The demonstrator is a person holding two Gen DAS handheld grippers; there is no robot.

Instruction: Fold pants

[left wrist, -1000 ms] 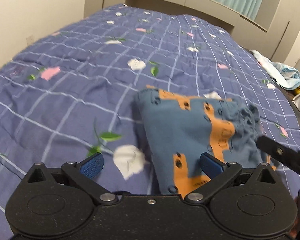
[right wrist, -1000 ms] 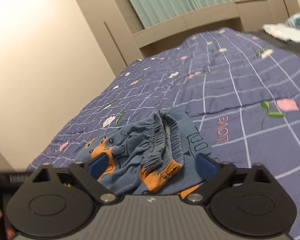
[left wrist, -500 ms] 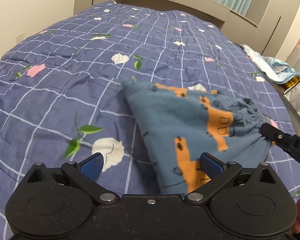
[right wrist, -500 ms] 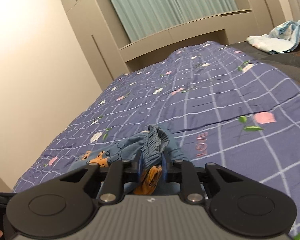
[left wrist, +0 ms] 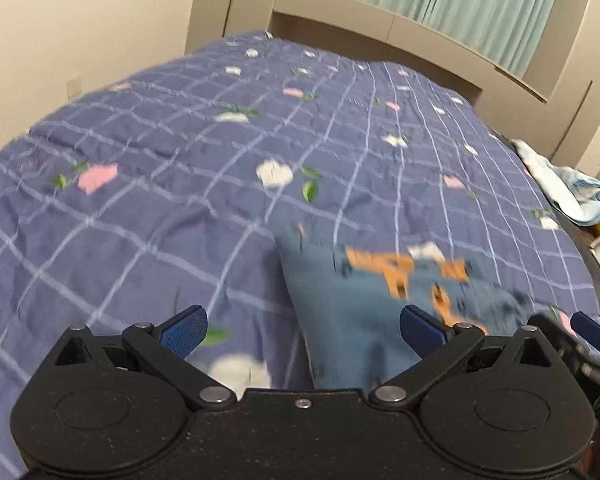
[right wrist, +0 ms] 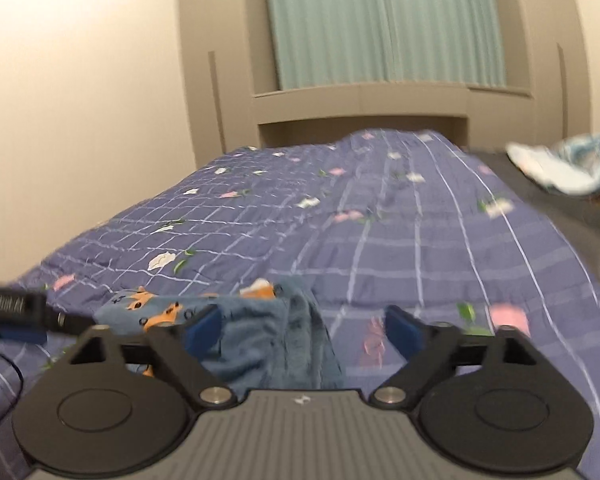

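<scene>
On our left a pale wall (left wrist: 80,20) runs beside the bed, whose purple checked quilt (left wrist: 180,184) carries white and pink flowers. Our left gripper (left wrist: 302,326) hangs over it with its jaws wide apart, holding nothing. The blue pants (left wrist: 364,304) with orange figures lie folded on the quilt, between its pads and to the right. Our right gripper (right wrist: 302,326) has just been opening; its pads stand clear of the cloth. Crumpled pale laundry (left wrist: 568,192) lies beyond the bed's right edge.
</scene>
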